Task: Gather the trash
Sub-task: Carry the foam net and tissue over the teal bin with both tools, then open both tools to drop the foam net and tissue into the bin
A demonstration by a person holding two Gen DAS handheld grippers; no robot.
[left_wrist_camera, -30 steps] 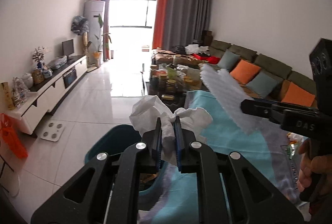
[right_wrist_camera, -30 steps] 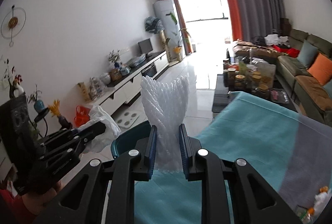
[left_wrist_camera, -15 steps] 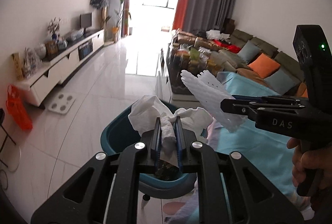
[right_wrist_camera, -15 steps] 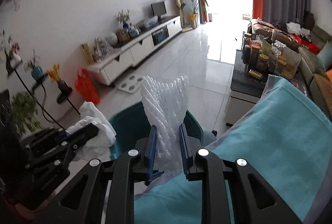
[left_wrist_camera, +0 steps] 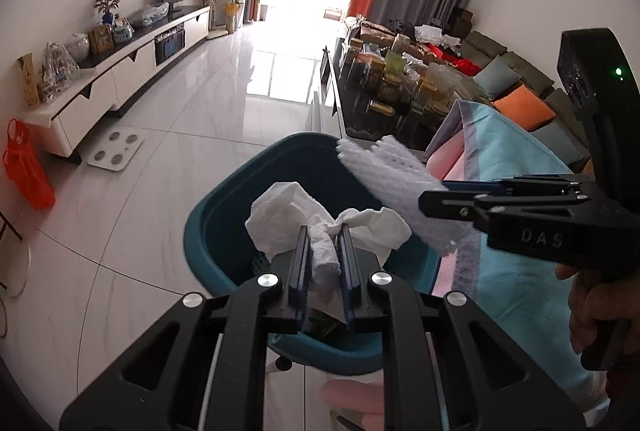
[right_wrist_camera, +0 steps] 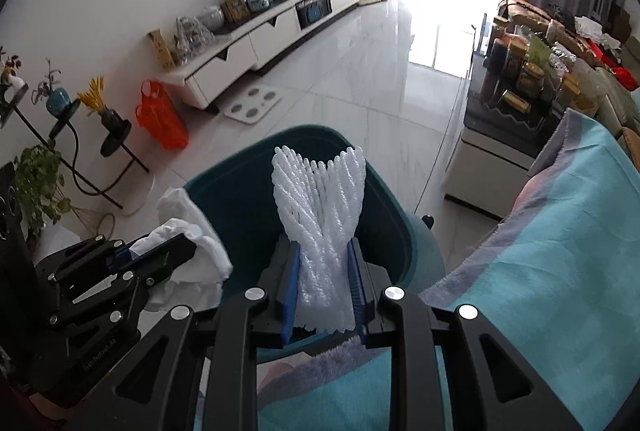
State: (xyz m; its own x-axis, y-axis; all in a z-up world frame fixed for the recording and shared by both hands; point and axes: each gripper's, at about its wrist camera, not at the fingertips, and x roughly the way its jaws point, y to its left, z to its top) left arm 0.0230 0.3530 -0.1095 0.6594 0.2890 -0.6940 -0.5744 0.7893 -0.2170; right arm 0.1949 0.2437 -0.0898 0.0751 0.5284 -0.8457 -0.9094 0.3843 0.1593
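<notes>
A crumpled white tissue (left_wrist_camera: 280, 207) is pinched in my left gripper (left_wrist_camera: 325, 231), which is shut on it above the open teal bin (left_wrist_camera: 224, 207). My right gripper (right_wrist_camera: 323, 249) is shut on a white foam net sleeve (right_wrist_camera: 320, 191) that stands up between its blue pads, also over the bin (right_wrist_camera: 240, 199). In the left wrist view the right gripper (left_wrist_camera: 436, 193) comes in from the right with the foam net (left_wrist_camera: 384, 171), a hand (left_wrist_camera: 600, 311) on its grip. The right wrist view shows the left gripper (right_wrist_camera: 176, 247) with the tissue (right_wrist_camera: 188, 215) at the bin's left rim. Dark trash lies at the bin's bottom.
A table under a turquoise cloth (right_wrist_camera: 560, 231) borders the bin on the right. Beyond it stands a low coffee table crowded with jars (left_wrist_camera: 392, 87). On the tiled floor lie a white scale (left_wrist_camera: 116, 149) and an orange bag (left_wrist_camera: 26, 171). A white TV cabinet (left_wrist_camera: 132, 63) runs along the left wall.
Both grippers have come down and tipped forward from over the table to above the teal bin. Each still holds its piece of trash, and the two have drawn closer together.
</notes>
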